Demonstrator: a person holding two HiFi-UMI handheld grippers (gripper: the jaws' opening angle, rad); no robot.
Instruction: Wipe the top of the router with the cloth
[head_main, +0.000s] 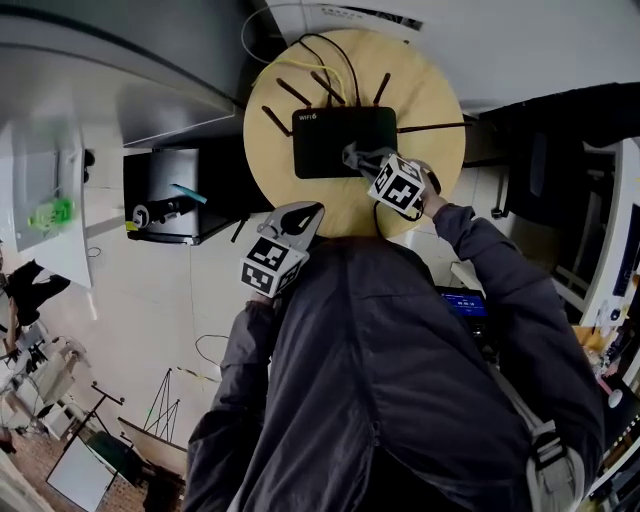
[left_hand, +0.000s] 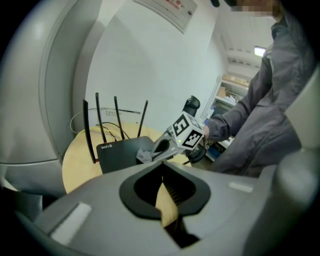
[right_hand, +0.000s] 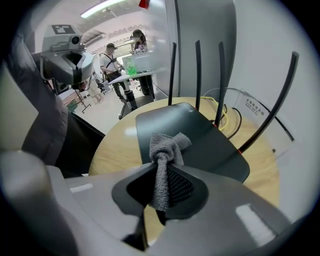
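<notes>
While the router (head_main: 340, 140) sits at the far middle of the round tabletop (head_main: 435, 95), the grey cloth (right_hand: 165, 147) bunches over its near-right top, pinched tight in the right tool (head_main: 357, 158). The left tool (head_main: 308, 212) hangs over the tabletop's near edge, jaws together, empty.

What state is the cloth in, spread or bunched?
Bunched: the cloth is a crumpled wad pinched in the right tongs.

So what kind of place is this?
Probably an office or lab workspace: a wifi router on a round wooden table, strip lights overhead, and people standing in the background.
</notes>
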